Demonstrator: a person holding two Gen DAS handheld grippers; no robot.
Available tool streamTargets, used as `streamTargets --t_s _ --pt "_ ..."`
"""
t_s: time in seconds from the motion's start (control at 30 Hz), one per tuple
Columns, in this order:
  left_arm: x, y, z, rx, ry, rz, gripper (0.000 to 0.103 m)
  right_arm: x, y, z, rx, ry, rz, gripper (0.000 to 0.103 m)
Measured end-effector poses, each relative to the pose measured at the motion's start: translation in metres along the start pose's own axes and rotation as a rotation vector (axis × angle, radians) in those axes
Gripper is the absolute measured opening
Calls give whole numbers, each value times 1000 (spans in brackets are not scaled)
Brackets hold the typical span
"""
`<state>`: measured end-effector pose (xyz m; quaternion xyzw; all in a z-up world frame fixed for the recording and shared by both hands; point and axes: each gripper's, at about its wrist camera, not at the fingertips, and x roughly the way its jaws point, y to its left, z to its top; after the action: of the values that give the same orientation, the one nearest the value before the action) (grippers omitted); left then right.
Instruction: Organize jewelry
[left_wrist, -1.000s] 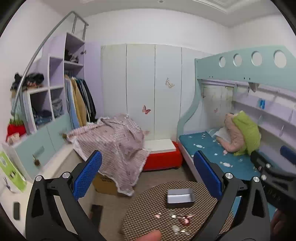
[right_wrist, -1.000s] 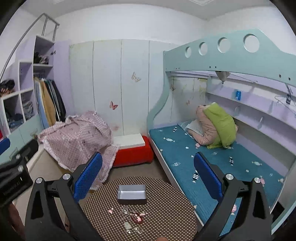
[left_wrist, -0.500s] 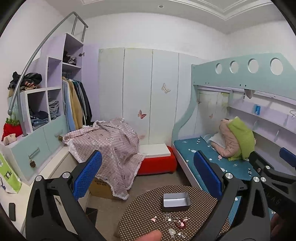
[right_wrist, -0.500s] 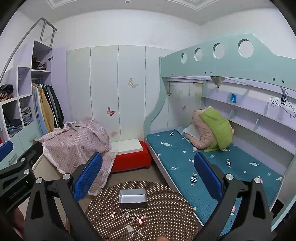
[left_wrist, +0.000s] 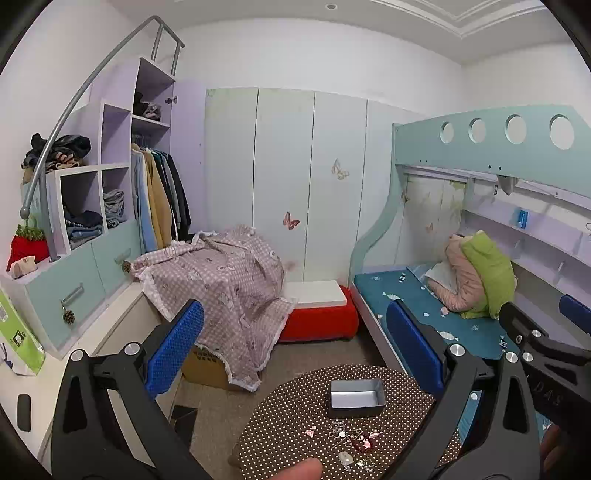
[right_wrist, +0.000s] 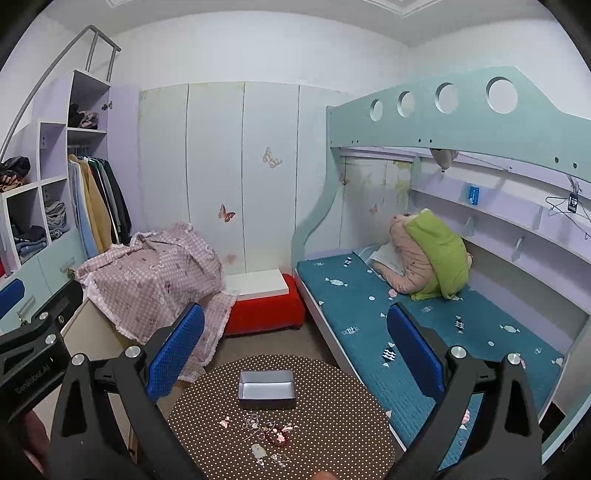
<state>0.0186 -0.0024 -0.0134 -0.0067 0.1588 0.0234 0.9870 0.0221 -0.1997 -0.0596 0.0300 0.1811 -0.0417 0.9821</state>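
Nothing is picked up yet: both the left hand-held gripper (left_wrist: 295, 347) and right hand-held gripper (right_wrist: 295, 347) hang spread and empty above the bench (right_wrist: 332, 424), so next one must drop to the jewelry (right_wrist: 267, 430) beside the tray (right_wrist: 266, 384)

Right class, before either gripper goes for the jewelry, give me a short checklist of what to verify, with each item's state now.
1. Left gripper open, nothing held: ok.
2. Right gripper open, nothing held: ok.
3. Box open, upright, looks empty: ok.
4. Jewelry on the mat, in front of the box, not in it: ok.
5. Pieces separate enough to pick one by one: cannot tell, they lie clustered and some may be tangled.
6. Grippers low enough to grasp: not ok, both are well above the mat.
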Motion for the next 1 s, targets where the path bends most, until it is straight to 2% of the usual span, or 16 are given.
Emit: streamTargets --t_s 0.1,0.27,0.47,0.57,0.77,0.9,1.0 --pt "8 -2 -2 5 4 4 98 7 -1 -2 -5 5 0 96" --pt "37 -5 -16 19 71 -1 98 29 -3 -13 1 65 -1 96" --pt "91 -6 -61 58 210 18 98 80 -12 -58 -9 228 -32 95" --pt "124 -5 -101 85 304 36 98 111 -18 -93 -16 337 -30 95" --pt "198 -1 -207 153 548 34 98 170 -23 -183 -12 577 17 95" --pt "240 7 -275 167 690 18 98 193 -25 -230 -19 702 38 95" --pt "271 11 -313 166 762 10 98 204 -24 -257 -10 783 47 95"
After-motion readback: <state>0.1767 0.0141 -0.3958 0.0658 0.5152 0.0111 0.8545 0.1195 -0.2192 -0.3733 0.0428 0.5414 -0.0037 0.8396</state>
